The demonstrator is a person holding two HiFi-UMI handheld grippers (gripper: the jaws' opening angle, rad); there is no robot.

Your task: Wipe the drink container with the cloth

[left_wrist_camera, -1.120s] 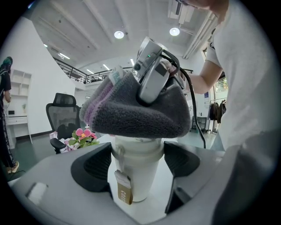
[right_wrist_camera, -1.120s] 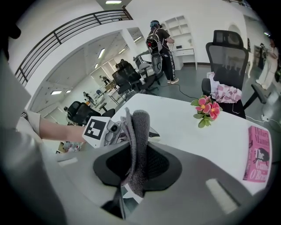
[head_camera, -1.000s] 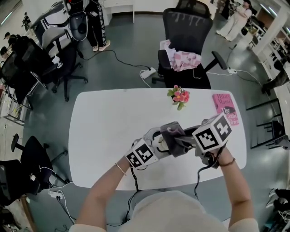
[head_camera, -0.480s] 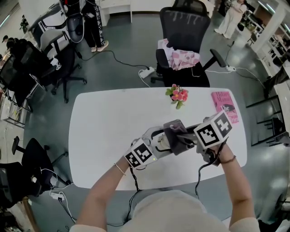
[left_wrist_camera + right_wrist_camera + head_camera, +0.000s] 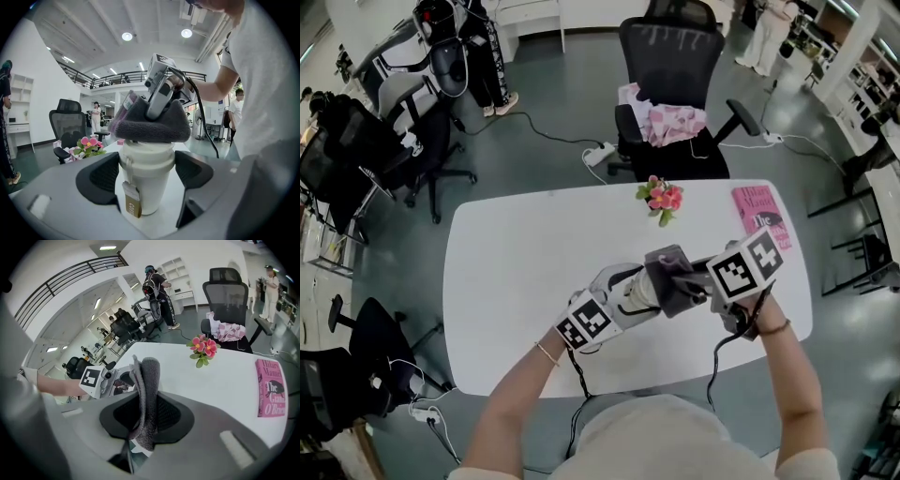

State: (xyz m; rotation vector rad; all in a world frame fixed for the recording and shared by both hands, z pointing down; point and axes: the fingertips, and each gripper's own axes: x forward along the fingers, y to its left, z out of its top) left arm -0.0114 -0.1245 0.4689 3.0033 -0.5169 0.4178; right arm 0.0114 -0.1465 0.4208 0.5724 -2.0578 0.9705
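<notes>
Holding cloth (image 5: 673,277) on the cup (image 5: 146,187), right claw (image 5: 145,414) sits near 'O'Brien' book (image 5: 270,388).

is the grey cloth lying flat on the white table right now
No, the grey fleecy cloth is pinched in the right tool and sits on top of the white lidded cup.

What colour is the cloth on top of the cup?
Dark grey. The cloth shows best in the left gripper view, above the white cup.
</notes>
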